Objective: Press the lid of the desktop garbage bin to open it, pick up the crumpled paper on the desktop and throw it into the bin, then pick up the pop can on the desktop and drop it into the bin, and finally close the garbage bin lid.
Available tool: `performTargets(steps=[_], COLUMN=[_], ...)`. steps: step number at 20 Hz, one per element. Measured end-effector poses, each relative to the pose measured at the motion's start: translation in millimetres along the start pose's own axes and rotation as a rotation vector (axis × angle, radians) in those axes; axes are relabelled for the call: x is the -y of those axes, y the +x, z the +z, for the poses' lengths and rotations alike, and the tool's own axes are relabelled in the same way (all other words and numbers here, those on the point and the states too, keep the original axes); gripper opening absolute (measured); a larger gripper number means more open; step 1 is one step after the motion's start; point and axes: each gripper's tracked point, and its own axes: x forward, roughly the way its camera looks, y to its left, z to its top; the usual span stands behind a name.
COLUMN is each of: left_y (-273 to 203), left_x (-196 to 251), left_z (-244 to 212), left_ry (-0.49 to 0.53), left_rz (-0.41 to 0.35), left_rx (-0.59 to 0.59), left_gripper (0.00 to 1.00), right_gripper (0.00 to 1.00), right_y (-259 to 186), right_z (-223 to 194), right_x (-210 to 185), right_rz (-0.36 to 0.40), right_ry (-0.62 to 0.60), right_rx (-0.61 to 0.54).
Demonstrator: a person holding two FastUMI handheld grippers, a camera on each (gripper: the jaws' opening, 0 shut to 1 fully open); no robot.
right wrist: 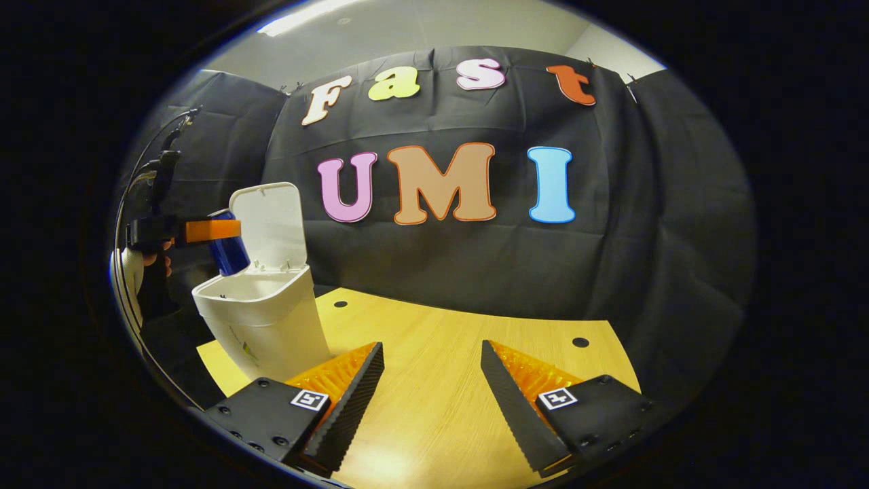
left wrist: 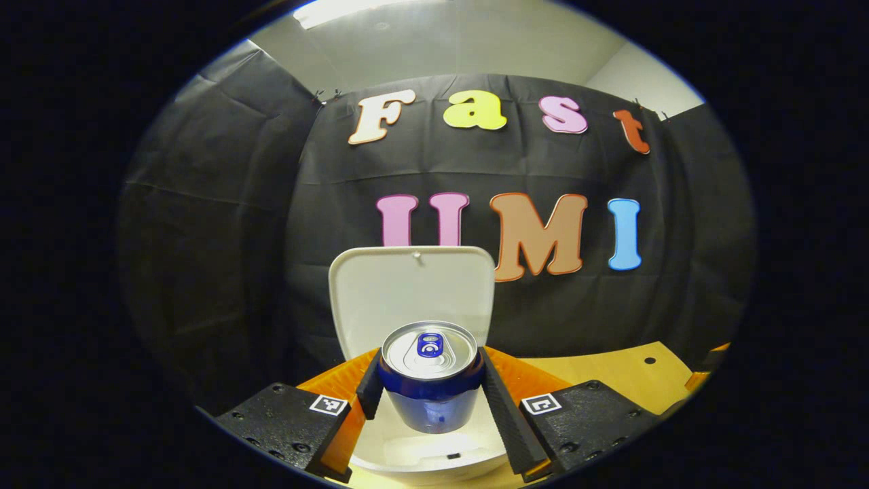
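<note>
Left gripper (left wrist: 430, 387): fingers pinch the pop can (left wrist: 430, 377) from both sides, pressing on its blue wall just below the silver top. Can upright, pull tab facing the camera, hanging in the air with its base clear of anything beneath.

Directly under the can, the open mouth of the white bin (left wrist: 434, 458); pale interior visible, too dim to tell what lies inside. Bin lid (left wrist: 412, 292) stands raised behind the can, underside toward the camera, a small catch at its top edge.

Right gripper view, from the side: bin (right wrist: 268, 319) stands on the wooden table (right wrist: 441, 380) near its left rim. Lid (right wrist: 270, 221) tipped up and back on the hinge. The can (right wrist: 227, 252) hangs above the bin opening, tilted slightly, bottom near the rim but not past it as far as I can tell. Left gripper (right wrist: 212, 231) reaches in from the left, a hand (right wrist: 157, 261) behind it partly seen at the edge.

Right gripper (right wrist: 432, 380): fingers spread wide, nothing between them, low over bare table to the right of the bin, apart from it. Two small dark holes in the tabletop farther back
</note>
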Motion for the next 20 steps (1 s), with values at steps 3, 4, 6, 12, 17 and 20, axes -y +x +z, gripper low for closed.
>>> performTargets(steps=[3,4,6,12,17,20], left_y=[1,2,2,2,11,25], left_x=[-6,-5,-2,6,12,11], left_z=[-7,-7,-6,15,58,93], left_ry=[-0.031,-0.04,-0.044,-0.076,-0.053,-0.031], left_rz=[0.028,0.029,0.026,0.003,0.001,0.005], left_rx=[-0.002,0.002,0.011,0.078,0.167,0.214], left_gripper=[0.9,0.92,0.93,0.93,0.93,0.92], right_gripper=[0.96,0.96,0.96,0.96,0.96,0.96], right_y=[-2,-4,-6,-12,-16,-20], right_z=[-6,-8,-8,-14,-22,-27], right_x=[14,18,25,31,39,43], right_rz=[-0.012,-0.02,-0.035,-0.06,-0.08,-0.083], right_ry=[0.006,0.011,0.021,0.015,0.004,0.012], right_rx=[-0.017,-0.022,-0.028,-0.037,-0.056,-0.065])
